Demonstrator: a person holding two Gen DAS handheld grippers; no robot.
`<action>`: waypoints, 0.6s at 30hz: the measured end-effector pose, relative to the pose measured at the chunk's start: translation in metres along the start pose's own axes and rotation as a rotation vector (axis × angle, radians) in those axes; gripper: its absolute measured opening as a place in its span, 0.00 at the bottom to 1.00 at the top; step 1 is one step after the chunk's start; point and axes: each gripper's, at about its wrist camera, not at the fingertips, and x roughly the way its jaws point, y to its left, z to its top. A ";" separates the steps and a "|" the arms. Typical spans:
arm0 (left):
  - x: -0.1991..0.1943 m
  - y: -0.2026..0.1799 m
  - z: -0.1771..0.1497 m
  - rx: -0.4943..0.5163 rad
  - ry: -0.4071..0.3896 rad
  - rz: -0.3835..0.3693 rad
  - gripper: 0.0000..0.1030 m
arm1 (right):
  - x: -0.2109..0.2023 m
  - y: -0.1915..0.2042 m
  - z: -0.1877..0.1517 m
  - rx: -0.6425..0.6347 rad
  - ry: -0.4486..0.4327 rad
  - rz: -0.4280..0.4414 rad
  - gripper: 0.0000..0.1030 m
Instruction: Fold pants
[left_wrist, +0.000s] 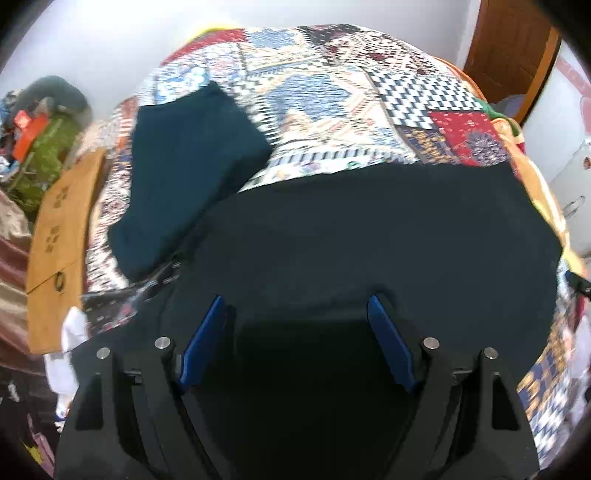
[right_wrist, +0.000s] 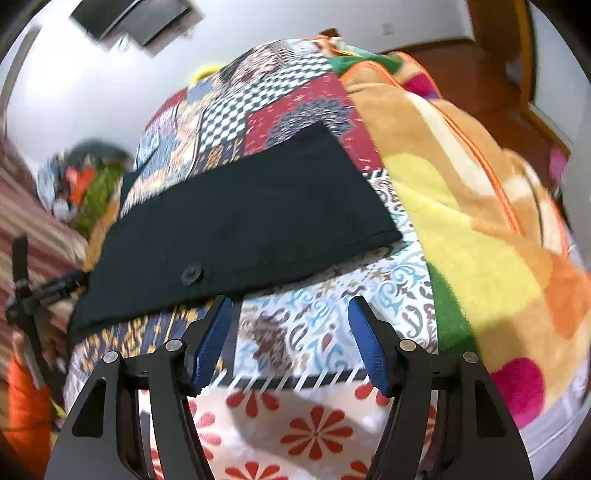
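Note:
Dark navy pants (left_wrist: 369, 236) lie flat on a patchwork bedspread (left_wrist: 332, 110), folded into a broad slab. In the right wrist view the same pants (right_wrist: 243, 225) show a button near their near edge. My left gripper (left_wrist: 297, 306) hangs above the pants with its blue pads wide apart and nothing between them. My right gripper (right_wrist: 290, 306) is open too, over bare bedspread (right_wrist: 314, 325) just off the near edge of the pants. A second dark garment (left_wrist: 192, 166), teal-black and folded, lies on the bed to the left.
A fleece blanket (right_wrist: 480, 229) in orange, yellow and green is heaped along the bed's right side. A tan board or box (left_wrist: 62, 236) stands at the bed's left edge, with a cluttered pile (left_wrist: 40, 140) behind it. A wooden door (left_wrist: 509, 48) is at the far right.

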 end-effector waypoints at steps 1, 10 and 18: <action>0.006 -0.005 0.007 0.007 0.018 -0.031 0.77 | 0.002 -0.005 0.002 0.025 -0.007 0.012 0.60; 0.032 -0.054 0.041 0.046 0.047 -0.083 0.79 | 0.019 -0.023 0.018 0.121 -0.058 0.054 0.59; 0.041 -0.083 0.065 0.050 0.051 -0.117 0.79 | 0.018 -0.027 0.041 0.109 -0.116 -0.010 0.10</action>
